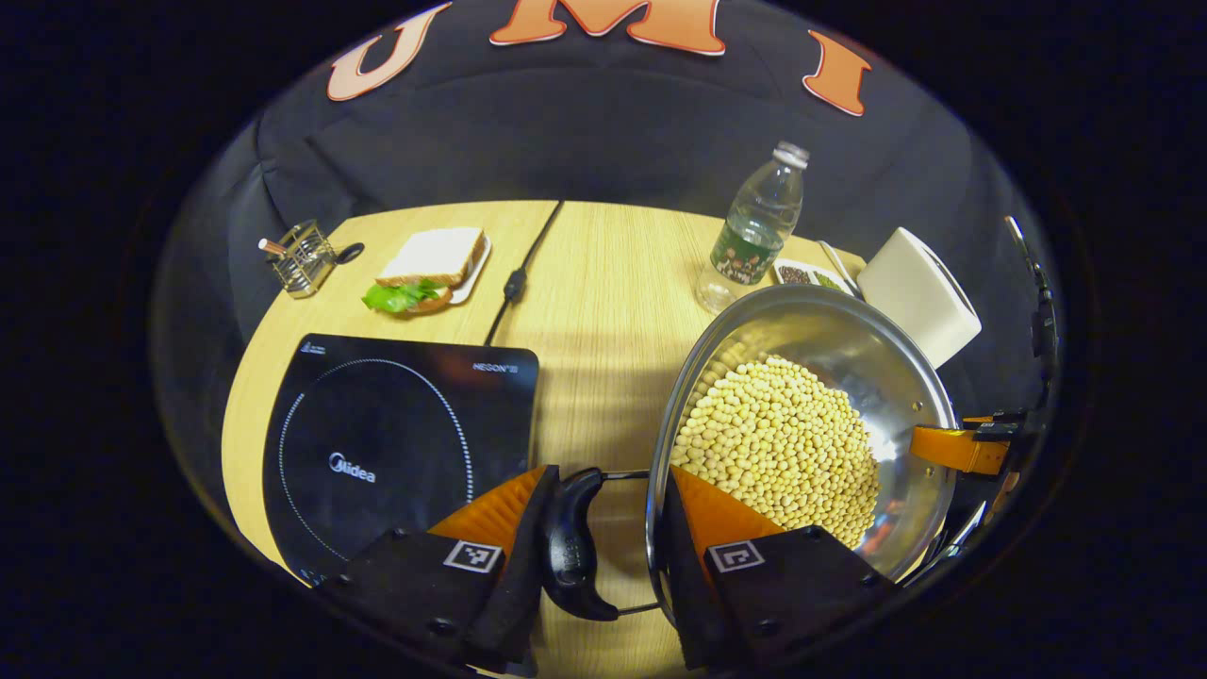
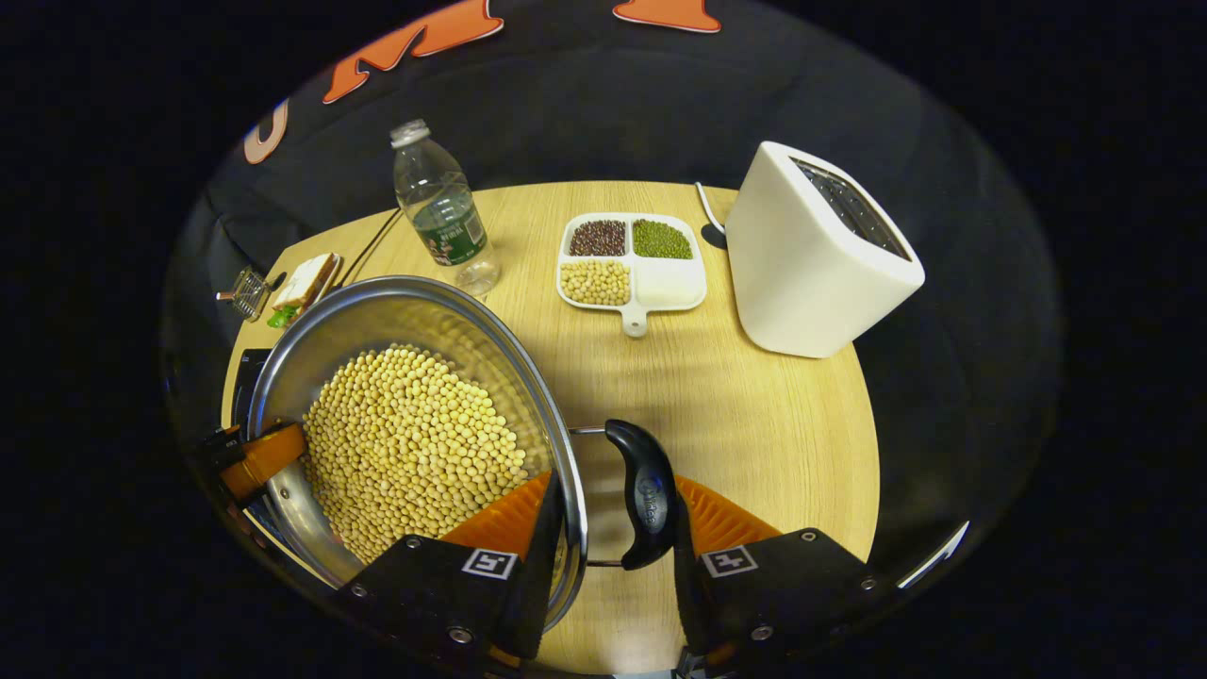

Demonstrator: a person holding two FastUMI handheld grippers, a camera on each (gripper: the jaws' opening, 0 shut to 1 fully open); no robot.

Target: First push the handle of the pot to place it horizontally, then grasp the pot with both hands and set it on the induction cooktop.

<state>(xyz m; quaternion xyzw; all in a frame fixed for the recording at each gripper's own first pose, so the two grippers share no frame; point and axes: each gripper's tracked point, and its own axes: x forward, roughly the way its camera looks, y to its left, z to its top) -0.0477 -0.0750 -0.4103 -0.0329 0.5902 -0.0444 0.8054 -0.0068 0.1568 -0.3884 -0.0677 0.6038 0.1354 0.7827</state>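
So in the left gripper view, the left gripper is clamped across one side of the shiny round steel pot. One finger sits outside on the black plastic side handle, the other is inside the rim, so handle and rim are pinched between them. The pot's heaped with pale yellow soybeans. It looks lifted off the light wood table, though I honestly can't tell how clear it is. The black glass induction cooktop sits just to the left of it. Across the pot, the right gripper shows at the far rim.

Right gripper view is basically the mirror: the right gripper grips the opposite black handle and rim the same way, one finger in the beans' side, one outside. Left gripper shows at the far rim. Behind the pot there's a clear plastic water bottle, a white divided dish of beans and a white toaster.
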